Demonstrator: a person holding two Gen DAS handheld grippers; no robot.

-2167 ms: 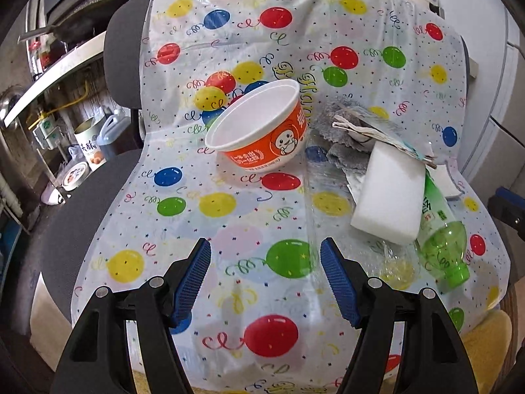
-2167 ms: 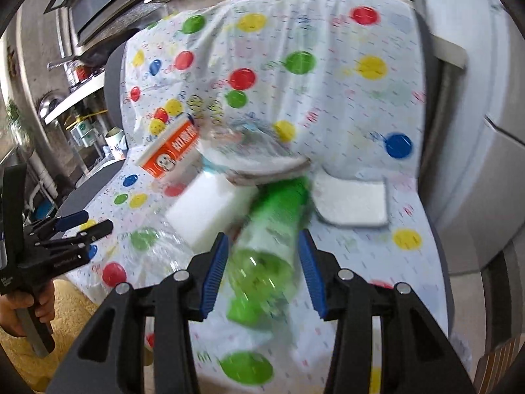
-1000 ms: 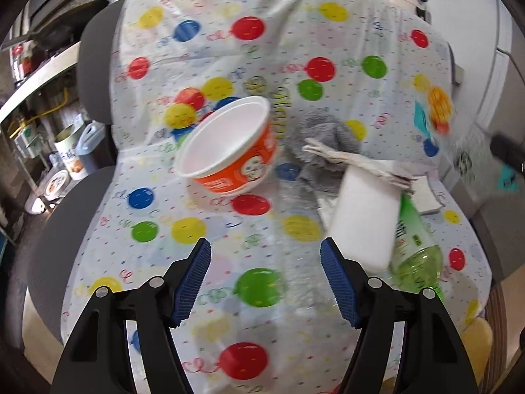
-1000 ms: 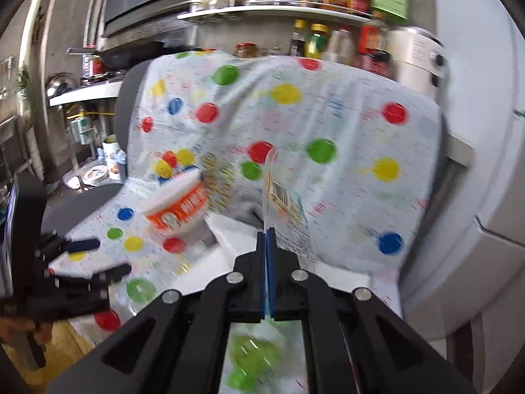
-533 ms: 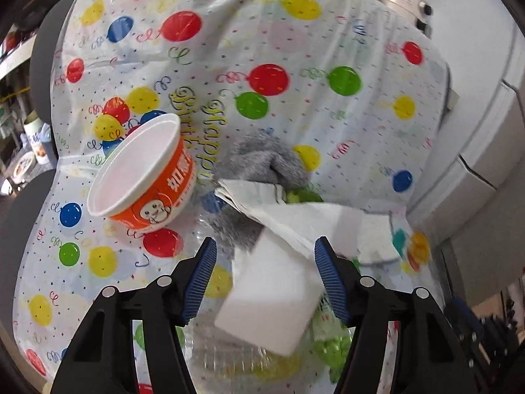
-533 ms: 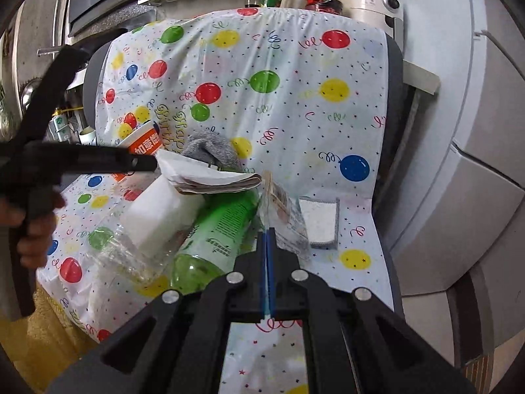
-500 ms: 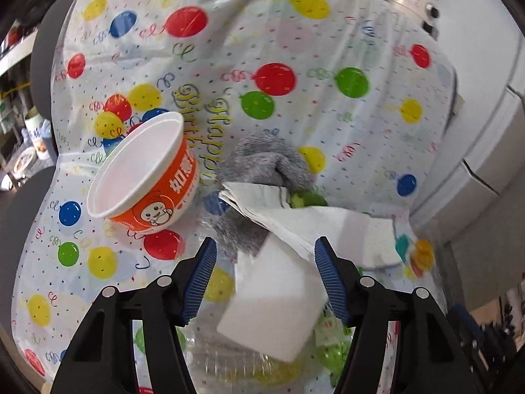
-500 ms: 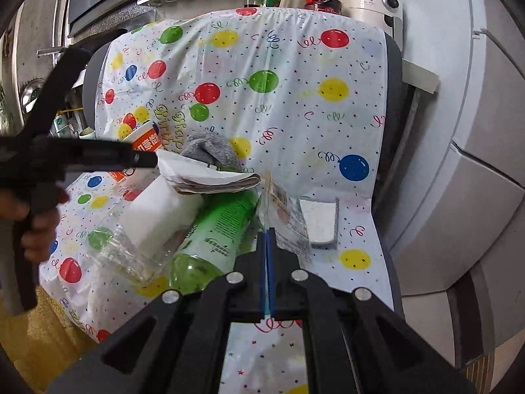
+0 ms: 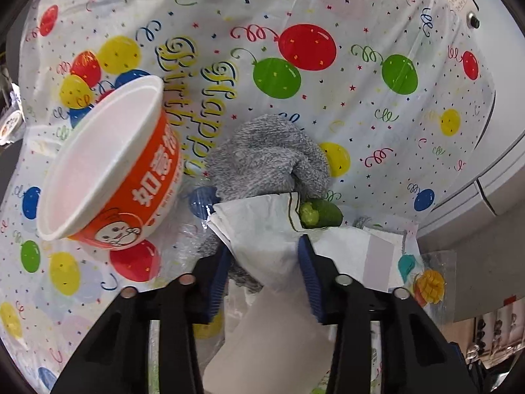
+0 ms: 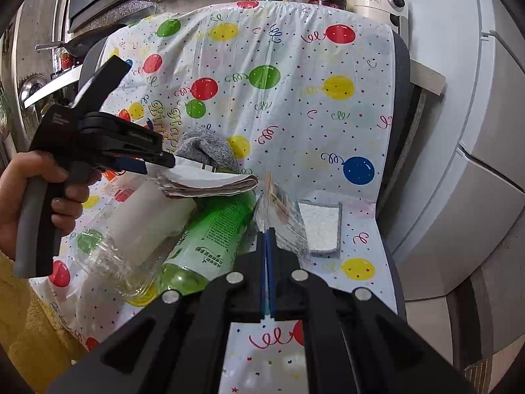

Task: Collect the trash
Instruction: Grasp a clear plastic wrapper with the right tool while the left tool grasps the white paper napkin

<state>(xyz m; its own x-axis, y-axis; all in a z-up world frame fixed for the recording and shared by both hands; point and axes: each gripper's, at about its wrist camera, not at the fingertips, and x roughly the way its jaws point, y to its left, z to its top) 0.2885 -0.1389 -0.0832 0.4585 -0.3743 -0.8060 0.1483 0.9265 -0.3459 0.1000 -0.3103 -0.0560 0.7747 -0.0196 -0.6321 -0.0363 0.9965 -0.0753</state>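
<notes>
Right tool (image 10: 266, 229) pressed together, pinching clear wrapper (image 10: 282, 216) just right of green bottle (image 10: 210, 233). Left tool (image 9: 262, 256) jaws just closing around folded paper (image 9: 262, 226), lying over bottle; firm grip unclear. Orange bowl (image 9: 108, 177), clear bottle (image 10: 115, 256), well left of green bottle, not yet collected.

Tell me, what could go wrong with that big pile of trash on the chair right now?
The left claw has just been closing around the folded paper, which lies on the white block and green bottle. Lifting it may tip the block or roll the bottle off the seat. The grey cloth touches the paper and might drag along. The right claw pinches only an edge of the clear wrapper, so it could slip out.
</notes>
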